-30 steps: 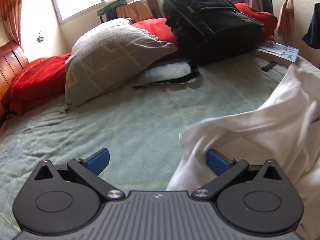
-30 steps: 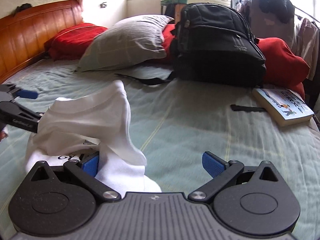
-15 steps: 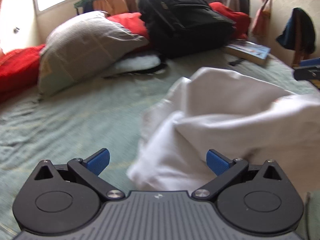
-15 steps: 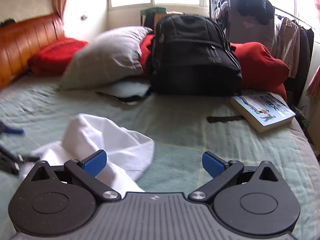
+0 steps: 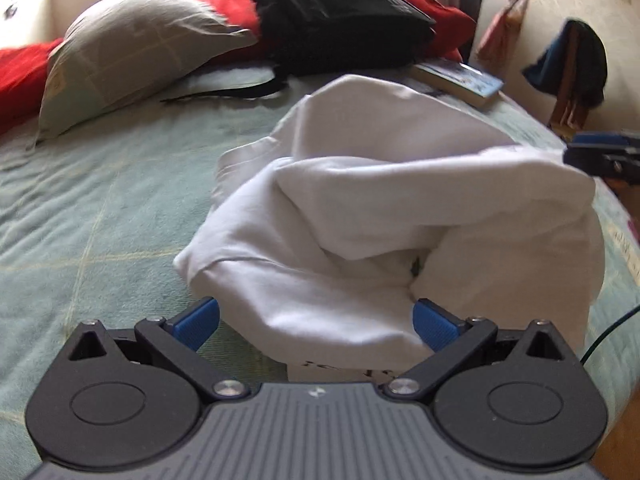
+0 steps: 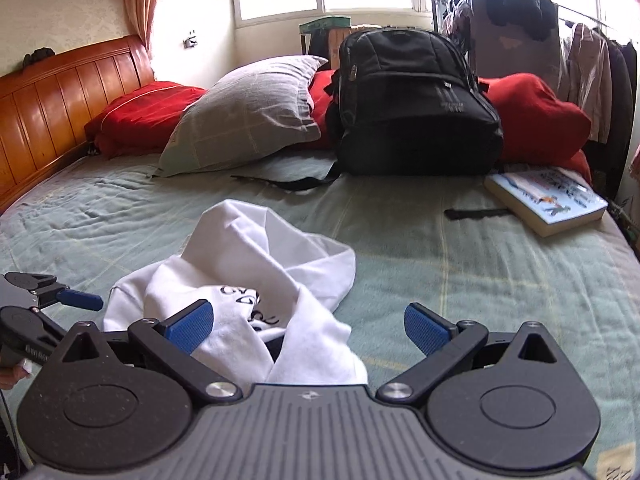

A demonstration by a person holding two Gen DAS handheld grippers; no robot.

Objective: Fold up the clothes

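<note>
A crumpled white shirt (image 5: pixel 380 208) with black print lies heaped on the green bedspread (image 5: pixel 100 200). In the left wrist view my left gripper (image 5: pixel 316 326) is open, its blue pads either side of the heap's near edge, cloth lying between them. In the right wrist view the same white shirt (image 6: pixel 248 276) sits front left. My right gripper (image 6: pixel 308 326) is open there too, with the shirt's near fold lying between its pads. The left gripper (image 6: pixel 60 300) shows at the left edge of that view; the right gripper (image 5: pixel 600 156) peeks in at the right edge of the left wrist view.
A grey pillow (image 6: pixel 248 116), red cushions (image 6: pixel 536 112) and a black backpack (image 6: pixel 416 104) line the far side of the bed. A book (image 6: pixel 548 200) and a black strap (image 6: pixel 476 213) lie at the right. The wooden headboard (image 6: pixel 60 92) is left; a clothes rack (image 6: pixel 580 52) stands behind.
The shirt, held up in a tall fold a second ago, has dropped into a low heap. Both grippers have swung round and now sit at its near edge, still open.
</note>
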